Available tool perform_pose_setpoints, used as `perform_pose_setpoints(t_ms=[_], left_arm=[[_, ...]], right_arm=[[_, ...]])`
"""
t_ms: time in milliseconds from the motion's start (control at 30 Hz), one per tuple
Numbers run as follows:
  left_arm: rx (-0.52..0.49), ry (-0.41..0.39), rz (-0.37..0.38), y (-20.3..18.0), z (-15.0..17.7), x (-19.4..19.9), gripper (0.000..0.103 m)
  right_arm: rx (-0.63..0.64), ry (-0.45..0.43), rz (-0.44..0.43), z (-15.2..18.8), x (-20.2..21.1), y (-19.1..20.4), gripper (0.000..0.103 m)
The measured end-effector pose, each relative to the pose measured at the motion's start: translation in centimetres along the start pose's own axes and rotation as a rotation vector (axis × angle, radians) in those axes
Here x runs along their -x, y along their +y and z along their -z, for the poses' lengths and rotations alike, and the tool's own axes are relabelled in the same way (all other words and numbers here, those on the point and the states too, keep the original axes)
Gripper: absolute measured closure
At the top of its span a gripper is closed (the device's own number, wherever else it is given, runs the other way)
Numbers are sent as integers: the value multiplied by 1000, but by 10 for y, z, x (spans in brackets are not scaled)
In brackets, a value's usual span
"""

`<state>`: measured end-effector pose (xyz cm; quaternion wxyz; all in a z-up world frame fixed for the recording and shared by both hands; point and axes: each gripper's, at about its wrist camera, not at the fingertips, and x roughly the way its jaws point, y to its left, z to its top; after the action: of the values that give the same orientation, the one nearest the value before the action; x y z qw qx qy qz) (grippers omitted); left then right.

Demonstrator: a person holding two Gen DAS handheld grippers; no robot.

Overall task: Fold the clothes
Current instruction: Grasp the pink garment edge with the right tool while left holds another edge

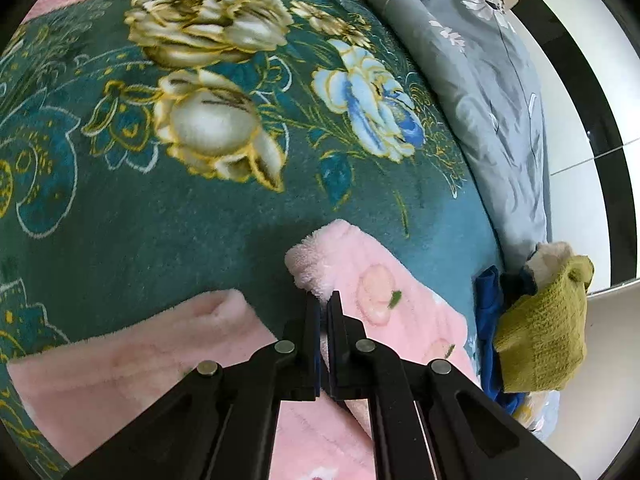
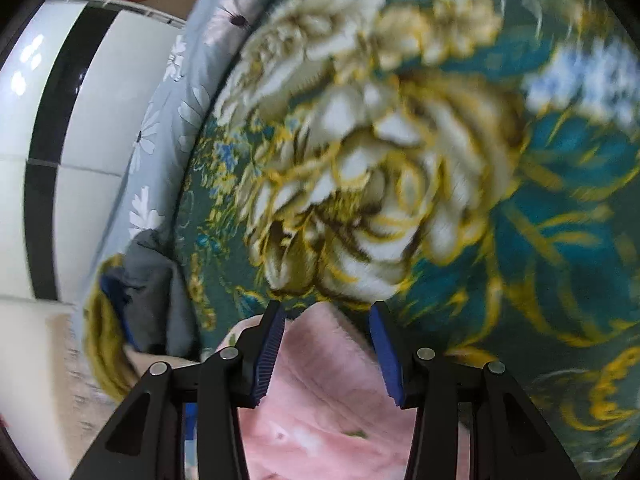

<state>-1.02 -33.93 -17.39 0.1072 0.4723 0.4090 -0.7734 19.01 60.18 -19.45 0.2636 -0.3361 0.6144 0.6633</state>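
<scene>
A fluffy pink garment (image 1: 372, 280) with peach prints lies on a dark green floral blanket (image 1: 160, 128). My left gripper (image 1: 324, 300) is shut on the edge of one pink sleeve or leg end; a second pink end (image 1: 216, 312) lies to its left. In the right wrist view my right gripper (image 2: 328, 316) is open, its blue pads (image 2: 268, 352) on either side of the pink garment (image 2: 324, 360), right above it. That view is motion-blurred.
A grey floral quilt (image 1: 488, 92) lies along the bed's right side. A pile with an olive knit piece (image 1: 540, 336) and blue cloth (image 1: 488, 320) sits by the bed edge; it also shows in the right wrist view (image 2: 104, 332). White and black floor tiles (image 2: 80, 120) lie beyond.
</scene>
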Motion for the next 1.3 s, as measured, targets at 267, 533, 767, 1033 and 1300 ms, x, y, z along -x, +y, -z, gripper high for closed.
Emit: perform_pose_setpoints(t_ms=[267, 533, 767, 1033, 1300], left_arm=[[-26, 3, 5, -5, 1, 0, 101], [-27, 3, -7, -10, 1, -5, 100], [-72, -32, -31, -23, -6, -4, 101], [-192, -127, 23, -52, -21, 7, 101], [-119, -26, -74, -24, -9, -28, 100]], right_arm=[[247, 285, -297, 27, -10, 31, 54], [141, 208, -66, 28, -32, 26, 63], [235, 97, -16, 28, -7, 72, 93], [325, -146, 109, -3, 33, 82, 95], [312, -113, 162, 12, 13, 67, 76]])
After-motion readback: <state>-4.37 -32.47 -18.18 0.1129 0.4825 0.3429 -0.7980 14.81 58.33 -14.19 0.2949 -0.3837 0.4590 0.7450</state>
